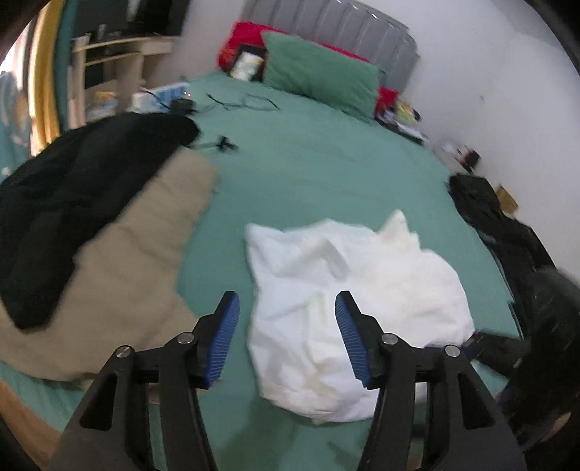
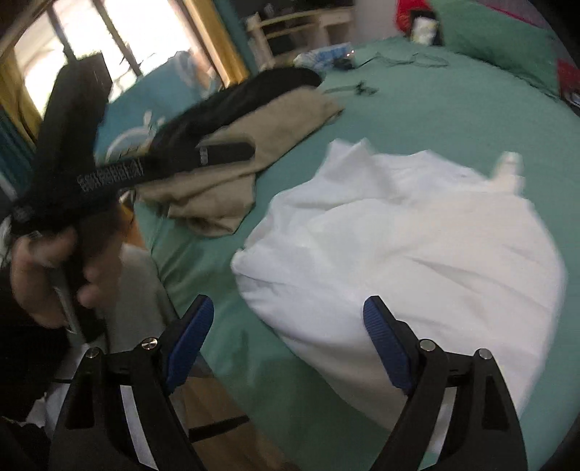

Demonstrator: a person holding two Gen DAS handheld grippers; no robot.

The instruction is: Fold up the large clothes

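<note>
Both tongs stand apart with nothing between their blue ribbed pads. Left tongs (image 1: 286, 335) hang over the near edge of the crumpled white cloth garment (image 1: 357, 308), the right-hand pad above the cloth and the left-hand pad above bare sheet; whether either pad touches the fabric I cannot tell. Right tongs (image 2: 288, 340) are spread wider, one pad over the same white garment and the other beyond the bed's edge, above the wooden floor (image 2: 217, 405).

That white garment lies in a rumpled heap on the bed with the teal-green fitted sheet (image 1: 326, 163), near the foot edge. Well apart from it, toward the other side of the bed, a folded beige cloth garment (image 1: 137, 253) lies with a black garment (image 1: 72, 188) resting on top of it.

At the head of the bed a green pillow (image 1: 319, 76) leans on a red cushion (image 1: 246, 40) before a grey padded headboard (image 1: 337, 25). Thin dark cables (image 1: 246, 101) lie loose on the sheet near the pillow.

From the right wrist view, a hand (image 2: 47, 271) grips the black handle of the other tool, blurred.
</note>
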